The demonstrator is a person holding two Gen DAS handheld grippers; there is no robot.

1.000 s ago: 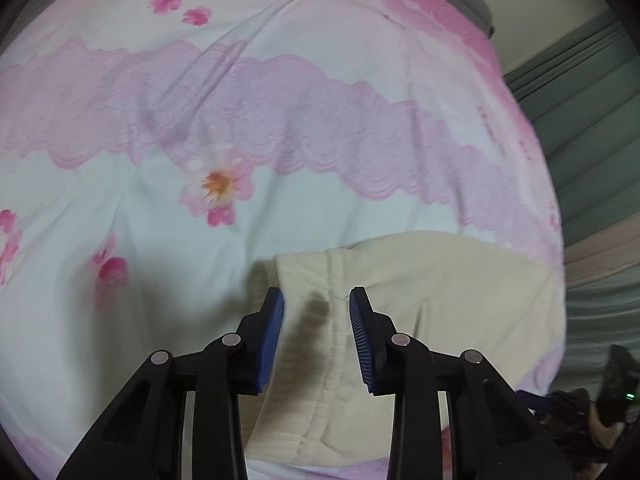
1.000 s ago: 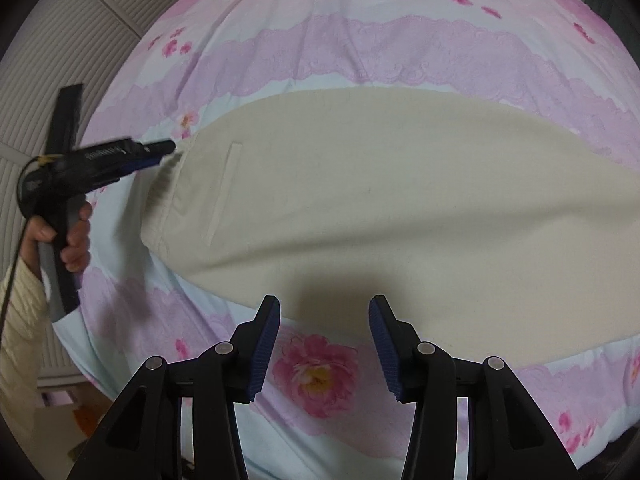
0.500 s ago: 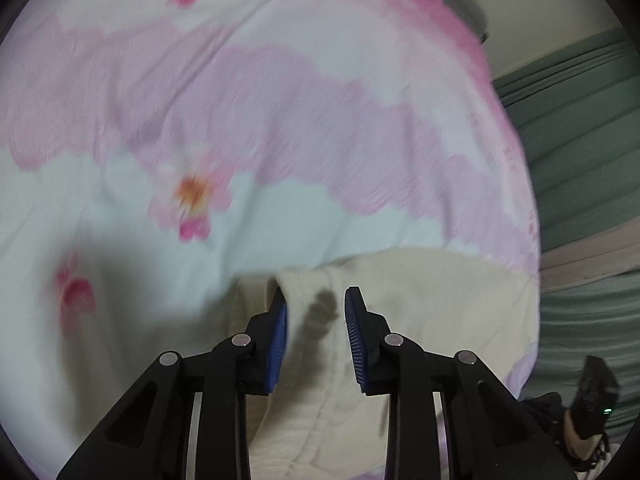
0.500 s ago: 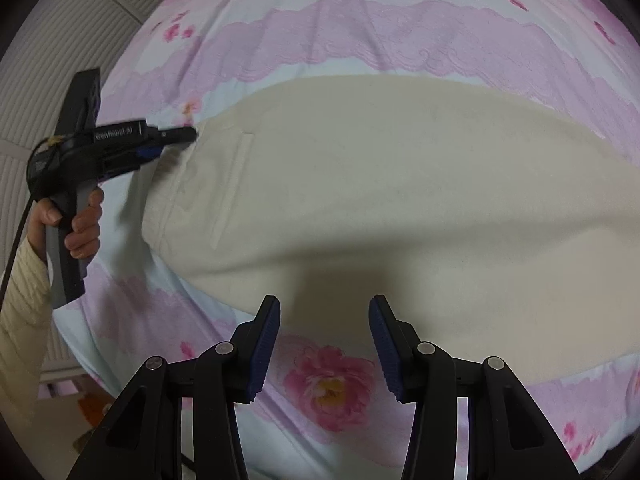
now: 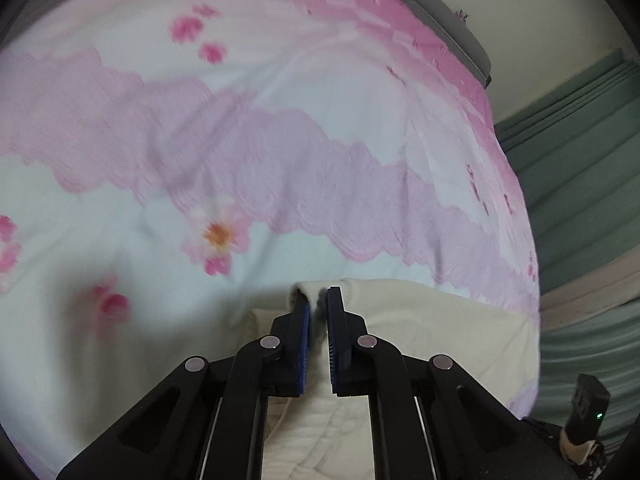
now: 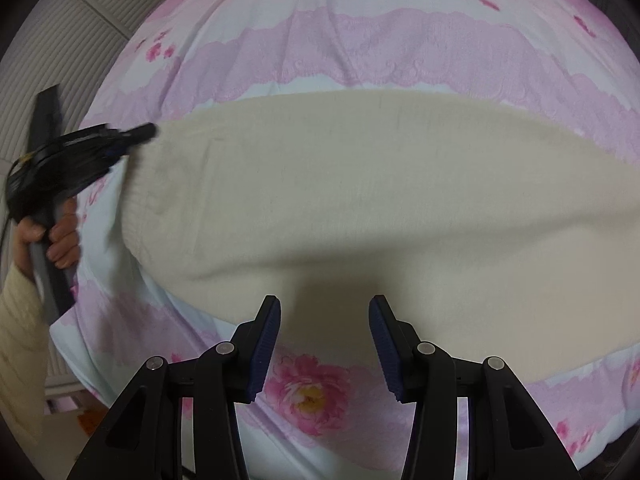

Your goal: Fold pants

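Cream pants (image 6: 360,184) lie spread across a pink floral bedsheet (image 6: 360,40). In the left wrist view my left gripper (image 5: 319,300) is shut on a bunched corner of the pants' (image 5: 420,320) waistband, with cloth pinched between the blue pads and lifted slightly. The right wrist view shows that left gripper (image 6: 144,133) at the pants' far left corner, held by a hand (image 6: 60,236). My right gripper (image 6: 324,310) stands open over the near edge of the pants, with nothing between its fingers.
The bedsheet (image 5: 240,120) covers the whole bed. A grey headboard (image 5: 448,28) and green curtains (image 5: 580,160) lie beyond it. Pale slatted flooring (image 6: 80,40) shows past the bed's left edge. A cream sleeve (image 6: 20,332) is at lower left.
The left gripper's jaws closed on the waistband corner and lifted it a little. The right gripper kept still and stayed open.
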